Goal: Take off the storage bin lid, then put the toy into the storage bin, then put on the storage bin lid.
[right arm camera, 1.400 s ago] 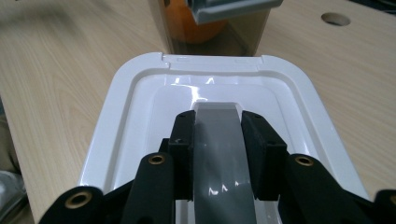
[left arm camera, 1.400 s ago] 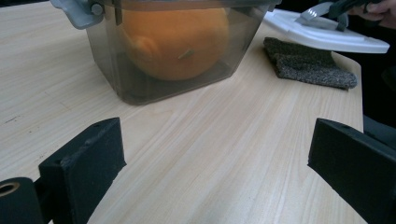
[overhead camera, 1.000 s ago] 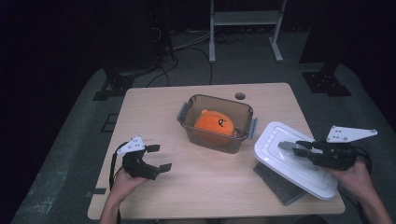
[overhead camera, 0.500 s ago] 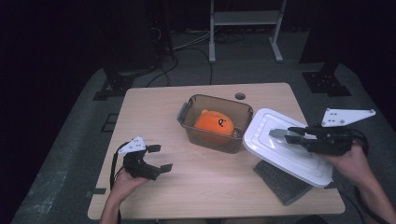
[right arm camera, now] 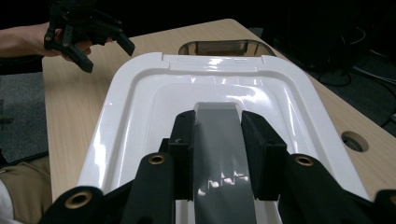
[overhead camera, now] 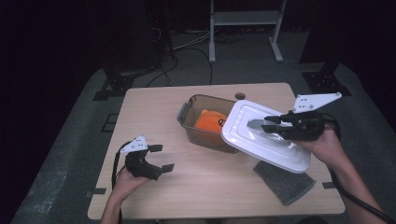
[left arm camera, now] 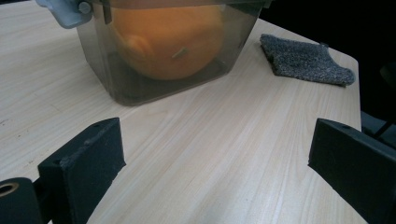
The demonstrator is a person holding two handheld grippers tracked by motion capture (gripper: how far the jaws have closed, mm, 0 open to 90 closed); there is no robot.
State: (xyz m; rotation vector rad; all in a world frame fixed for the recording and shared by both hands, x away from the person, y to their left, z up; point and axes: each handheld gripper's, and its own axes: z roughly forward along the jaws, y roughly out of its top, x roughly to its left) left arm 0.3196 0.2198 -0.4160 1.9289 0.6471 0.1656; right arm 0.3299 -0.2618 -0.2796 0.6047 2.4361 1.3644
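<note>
High view: the left hand-held gripper (overhead camera: pixel 161 157) is resting on the bench (overhead camera: pixel 154 107), jaws spread and empty, pointing toward the container (overhead camera: pixel 191 122) holding the orange toy (overhead camera: pixel 208 120). At right, the right hand-held gripper (overhead camera: pixel 263 126) is pinching the grey central handle (right arm camera: pixel 219 140) of the white lid (overhead camera: pixel 261 135), which is hanging tilted over the container's right edge, above the grey cloth (overhead camera: pixel 285 181). The container is lying just left of the lid, nearer the right hand; the lid's long axis is running obliquely across the container's.
</note>
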